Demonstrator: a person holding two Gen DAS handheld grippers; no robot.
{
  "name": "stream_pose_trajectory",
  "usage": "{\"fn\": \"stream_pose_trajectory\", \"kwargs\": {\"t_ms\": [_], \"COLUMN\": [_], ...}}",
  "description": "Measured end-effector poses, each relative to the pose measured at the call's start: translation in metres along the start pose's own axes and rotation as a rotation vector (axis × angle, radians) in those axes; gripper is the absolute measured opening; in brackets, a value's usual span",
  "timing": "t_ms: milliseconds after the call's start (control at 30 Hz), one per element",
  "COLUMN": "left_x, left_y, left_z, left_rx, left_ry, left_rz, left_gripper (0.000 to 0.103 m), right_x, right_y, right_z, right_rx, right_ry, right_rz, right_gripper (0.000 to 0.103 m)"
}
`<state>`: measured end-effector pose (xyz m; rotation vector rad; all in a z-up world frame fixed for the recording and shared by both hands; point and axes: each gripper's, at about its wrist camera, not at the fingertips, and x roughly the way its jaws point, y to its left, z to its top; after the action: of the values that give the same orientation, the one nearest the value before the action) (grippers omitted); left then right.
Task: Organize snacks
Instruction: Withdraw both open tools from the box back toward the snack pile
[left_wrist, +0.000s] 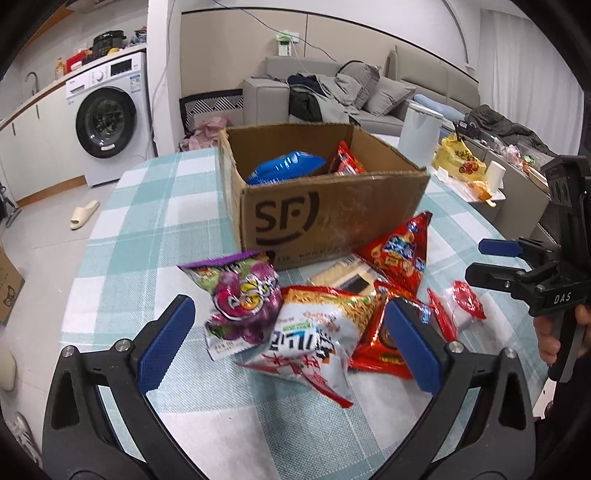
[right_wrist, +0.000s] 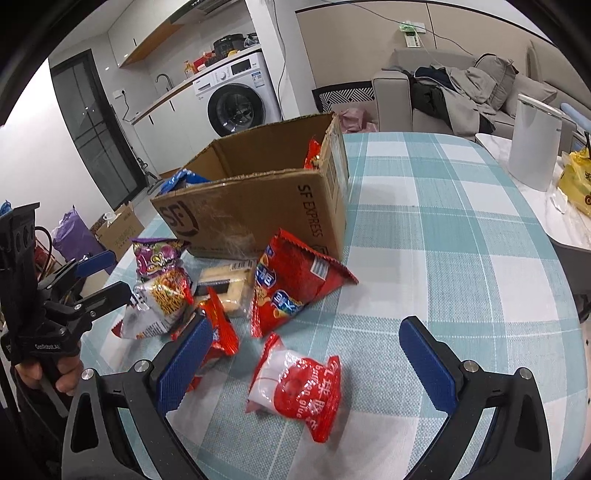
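An open cardboard box (left_wrist: 332, 214) marked SF stands on the checked table; it holds a blue packet (left_wrist: 284, 168) and a red packet (left_wrist: 345, 160). In front of it lie a purple snack bag (left_wrist: 240, 299), a white noodle bag (left_wrist: 314, 332), a red triangular bag (left_wrist: 399, 254), a pale cracker pack (left_wrist: 347, 277) and a small red-and-white packet (right_wrist: 295, 387). My left gripper (left_wrist: 291, 339) is open, its fingers either side of the purple and noodle bags. My right gripper (right_wrist: 303, 365) is open around the small red-and-white packet. Neither holds anything.
The round table has a teal checked cloth (right_wrist: 443, 258). A white canister (right_wrist: 532, 140) and a yellow bag (right_wrist: 576, 184) stand on a side table at the right. A sofa (left_wrist: 369, 85) and a washing machine (left_wrist: 107, 118) are behind.
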<state>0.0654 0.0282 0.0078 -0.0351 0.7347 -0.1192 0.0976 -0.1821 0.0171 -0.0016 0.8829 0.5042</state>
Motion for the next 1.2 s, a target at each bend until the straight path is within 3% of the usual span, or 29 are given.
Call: {"fn": "stream_pose_trajectory", "kwargs": {"t_ms": [500,967,1200], "left_x": [0.022,0.045,0.049], "left_y": [-0.009,-0.016,-0.019], "left_z": [-0.013,-0.023,-0.026], "left_rx": [0.026,0.042,0.046], "left_ry": [0.089,0.139,0.146], "left_rz": [-0.04,-0.042,-0.052], "left_gripper": [0.102,0.102,0.094], "right_x": [0.023,0.04,0.036], "right_y": [-0.004,0.011,0.006], "right_z": [-0.013,-0.023,-0.029], "right_rx": [-0.05,-0.129,-0.175], "right_ry": [0.137,0.209,0.224], "right_rz": [-0.001,0.003,-0.022], "right_gripper": [0.103,0.102,0.102]}}
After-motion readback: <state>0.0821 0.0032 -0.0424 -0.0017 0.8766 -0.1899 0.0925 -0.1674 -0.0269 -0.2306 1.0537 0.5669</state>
